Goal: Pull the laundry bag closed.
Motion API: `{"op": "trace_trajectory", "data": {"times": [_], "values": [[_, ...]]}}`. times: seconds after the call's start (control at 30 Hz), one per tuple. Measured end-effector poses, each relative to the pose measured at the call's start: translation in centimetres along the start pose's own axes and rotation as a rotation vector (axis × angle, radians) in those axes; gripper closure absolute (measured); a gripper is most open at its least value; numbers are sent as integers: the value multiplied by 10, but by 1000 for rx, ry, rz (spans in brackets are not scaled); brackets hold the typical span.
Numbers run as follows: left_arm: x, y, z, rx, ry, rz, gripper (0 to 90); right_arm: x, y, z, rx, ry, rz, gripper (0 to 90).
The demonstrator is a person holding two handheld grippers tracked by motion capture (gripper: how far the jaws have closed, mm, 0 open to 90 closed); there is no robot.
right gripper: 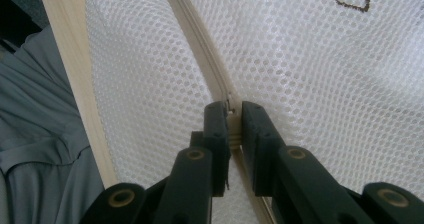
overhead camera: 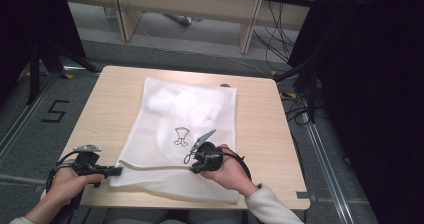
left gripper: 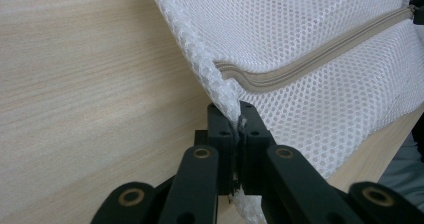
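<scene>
Jaws of the left gripper pinched tight on the corner of the white mesh bag at its near left edge, right gripper nearly closed on the zipper pull, bag flat on the table with something white inside.

Even, soft overhead light brightens the pale counter; darkness swallows the high view's corners at ten and three o'clock. Faint shadows underlie the mesh bag. Close-up views are sharp centrally, softening toward six o'clock.
</scene>
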State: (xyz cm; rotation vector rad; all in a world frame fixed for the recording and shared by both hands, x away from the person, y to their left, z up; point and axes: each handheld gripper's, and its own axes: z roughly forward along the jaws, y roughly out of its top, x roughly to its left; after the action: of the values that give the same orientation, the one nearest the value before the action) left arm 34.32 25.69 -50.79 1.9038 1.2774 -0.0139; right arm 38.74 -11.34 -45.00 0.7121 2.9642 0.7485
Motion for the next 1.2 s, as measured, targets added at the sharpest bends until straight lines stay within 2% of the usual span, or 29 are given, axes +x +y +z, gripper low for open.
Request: {"op": "trace_trajectory", "data": {"times": [0.23, 1.13, 1.2], "values": [[1, 1, -1, 17, -2, 6, 863, -1, -2, -3, -1, -2, 6, 823], [0, 0, -1, 10, 1, 3, 863, -5, -14, -10, -6, -19, 13, 823], [0, 1, -1, 14, -3, 3, 863, -4, -15, -12, -3, -19, 36, 823]]}}
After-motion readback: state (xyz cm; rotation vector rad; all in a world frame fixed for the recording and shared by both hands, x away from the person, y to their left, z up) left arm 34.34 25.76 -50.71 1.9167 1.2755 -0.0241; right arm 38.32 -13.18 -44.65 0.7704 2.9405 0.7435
